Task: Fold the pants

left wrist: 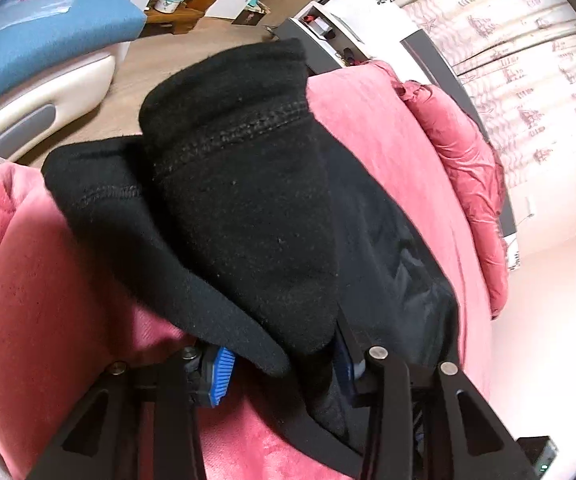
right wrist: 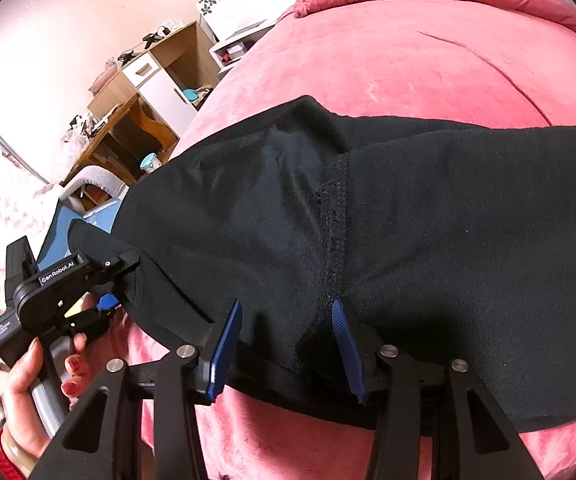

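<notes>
Black fleece pants (right wrist: 408, 220) lie on a pink bed cover (right wrist: 388, 60). In the left wrist view the pants (left wrist: 239, 200) are bunched and draped over my left gripper (left wrist: 283, 364); cloth sits between its blue pads and hides the fingertips. My left gripper also shows in the right wrist view (right wrist: 103, 284), with a fold of the pants' edge across its fingers. My right gripper (right wrist: 288, 312) is open, its blue pads (right wrist: 227, 344) either side of the pants' centre seam at the near edge.
A pink quilt (left wrist: 460, 184) lies bunched at the far side of the bed. Beyond the bed stand a wooden desk (right wrist: 127, 132), a white cabinet (right wrist: 155, 80), a blue-cushioned chair (left wrist: 47, 28) and a small shelf unit (left wrist: 328, 28).
</notes>
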The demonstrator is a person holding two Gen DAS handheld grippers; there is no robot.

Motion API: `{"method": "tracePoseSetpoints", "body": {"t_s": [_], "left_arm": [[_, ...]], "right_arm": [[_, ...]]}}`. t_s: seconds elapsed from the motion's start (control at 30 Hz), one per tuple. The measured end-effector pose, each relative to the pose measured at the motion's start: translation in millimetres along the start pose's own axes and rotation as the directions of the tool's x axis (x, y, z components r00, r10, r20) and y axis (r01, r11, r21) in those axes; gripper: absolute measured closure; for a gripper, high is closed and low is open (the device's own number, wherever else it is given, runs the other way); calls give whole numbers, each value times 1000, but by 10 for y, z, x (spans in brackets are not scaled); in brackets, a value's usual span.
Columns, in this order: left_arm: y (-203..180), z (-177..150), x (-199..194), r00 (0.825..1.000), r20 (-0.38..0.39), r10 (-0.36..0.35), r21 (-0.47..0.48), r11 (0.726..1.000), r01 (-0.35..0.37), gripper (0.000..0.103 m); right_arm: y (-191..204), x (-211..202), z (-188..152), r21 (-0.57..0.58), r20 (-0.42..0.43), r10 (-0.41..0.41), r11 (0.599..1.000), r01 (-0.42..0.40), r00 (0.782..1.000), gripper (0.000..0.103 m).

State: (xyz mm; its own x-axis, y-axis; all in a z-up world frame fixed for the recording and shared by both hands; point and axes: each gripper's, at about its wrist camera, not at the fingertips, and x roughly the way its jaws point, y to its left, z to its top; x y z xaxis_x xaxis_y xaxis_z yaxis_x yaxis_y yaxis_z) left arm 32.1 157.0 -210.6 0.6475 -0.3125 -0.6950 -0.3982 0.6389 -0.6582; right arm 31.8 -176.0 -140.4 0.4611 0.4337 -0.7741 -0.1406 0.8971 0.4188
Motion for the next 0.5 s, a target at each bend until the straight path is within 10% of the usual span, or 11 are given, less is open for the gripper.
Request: {"method": "tracePoseSetpoints", "body": {"t_s": [0.13, 0.5], "left_arm": [[211, 108, -27, 997, -38, -66, -74, 995, 63, 80], [234, 172, -297, 974, -33, -224, -3, 975, 224, 86]], "right_arm": [[-18, -5, 3, 19, 4, 5, 1000, -6, 1000, 55], [38, -7, 2, 26, 3, -35, 999, 35, 999, 55]]}}
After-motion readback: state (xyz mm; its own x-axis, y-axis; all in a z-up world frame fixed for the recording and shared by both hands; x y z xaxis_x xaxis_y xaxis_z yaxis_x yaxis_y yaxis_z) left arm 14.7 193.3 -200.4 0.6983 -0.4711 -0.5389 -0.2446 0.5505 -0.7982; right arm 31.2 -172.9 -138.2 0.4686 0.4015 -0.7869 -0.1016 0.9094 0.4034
